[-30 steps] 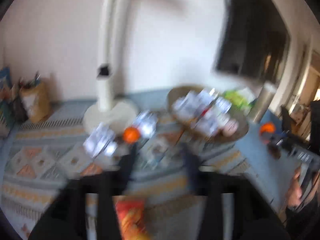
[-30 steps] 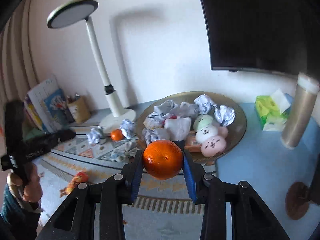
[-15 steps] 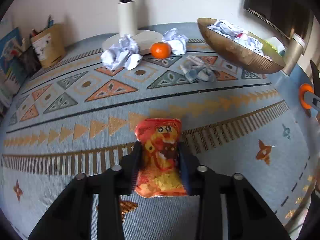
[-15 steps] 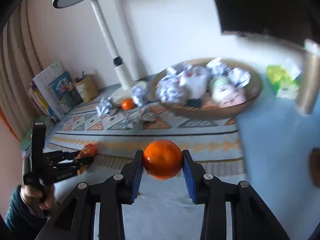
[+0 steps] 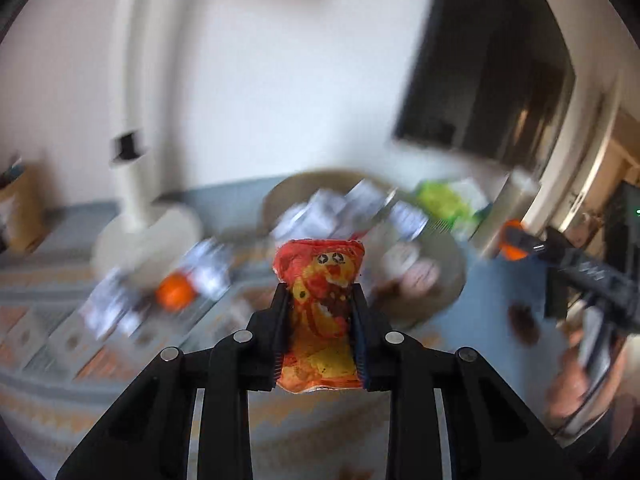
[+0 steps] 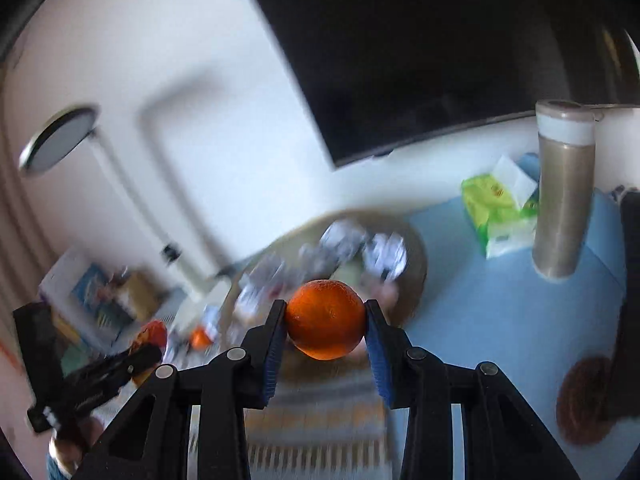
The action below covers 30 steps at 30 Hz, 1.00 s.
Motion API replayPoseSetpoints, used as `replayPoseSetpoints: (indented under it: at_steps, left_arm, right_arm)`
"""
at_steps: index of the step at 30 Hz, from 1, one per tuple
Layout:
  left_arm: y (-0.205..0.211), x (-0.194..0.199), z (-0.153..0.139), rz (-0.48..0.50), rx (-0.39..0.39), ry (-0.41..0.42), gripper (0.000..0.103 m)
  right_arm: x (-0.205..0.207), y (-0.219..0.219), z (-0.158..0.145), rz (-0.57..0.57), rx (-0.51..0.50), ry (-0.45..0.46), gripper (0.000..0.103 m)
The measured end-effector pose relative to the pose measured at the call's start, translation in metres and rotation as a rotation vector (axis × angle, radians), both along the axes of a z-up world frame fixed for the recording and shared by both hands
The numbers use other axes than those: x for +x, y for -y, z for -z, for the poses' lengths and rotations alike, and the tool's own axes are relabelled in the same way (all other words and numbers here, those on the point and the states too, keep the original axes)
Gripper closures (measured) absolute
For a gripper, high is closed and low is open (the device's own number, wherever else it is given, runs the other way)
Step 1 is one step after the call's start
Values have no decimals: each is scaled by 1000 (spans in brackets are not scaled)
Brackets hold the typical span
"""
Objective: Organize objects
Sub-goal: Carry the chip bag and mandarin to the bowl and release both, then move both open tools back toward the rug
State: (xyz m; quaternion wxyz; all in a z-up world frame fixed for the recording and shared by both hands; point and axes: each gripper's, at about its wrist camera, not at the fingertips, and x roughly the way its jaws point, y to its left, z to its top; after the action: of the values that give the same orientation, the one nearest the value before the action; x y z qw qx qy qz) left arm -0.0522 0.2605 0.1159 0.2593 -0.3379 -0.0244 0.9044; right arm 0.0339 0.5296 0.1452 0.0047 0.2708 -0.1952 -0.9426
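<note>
Blurred worktop [image 6: 520, 312], bowl [image 6: 416, 256] ahead: left tongs [image 5: 319, 312] clamped on snack packet [image 5: 319, 320], right tongs [image 6: 325, 330] clamped on orange [image 6: 325, 330], likely bowl-bound.

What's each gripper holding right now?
Left gripper: shut on the snack packet.
Right gripper: shut on the orange.

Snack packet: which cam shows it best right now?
Left wrist. The snack packet sits sharp and centred, clamped in the left hand-held gripper, printed face visible. The right wrist view shows only a small, blurred red-orange bit of it at far left, mostly hidden behind that gripper.
</note>
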Motion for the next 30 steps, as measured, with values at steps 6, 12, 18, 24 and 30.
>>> replayPoseSetpoints:
  at_steps: [6,12,18,24,30]
  left_arm:
    - [-62,-42,4,68,43,-19,78]
    - [-107,-50,22,155,4,-64,78]
    - [-110,-50,36,191,-12,-52,44]
    - [-62,-26,-3,150,41,-134,24]
    - [42,21,-25,-33,-11,-218,15]
  right_arm:
    - [-63,-16,7,67,24,0,66]
    - [-89,-24,26,45,87,5,66]
    - [-81,-45,34,64,-23,-19,7]
    - [-65,-40,36,137,89,-45,7]
    - [-21,-11,8,64,43,-127,7]
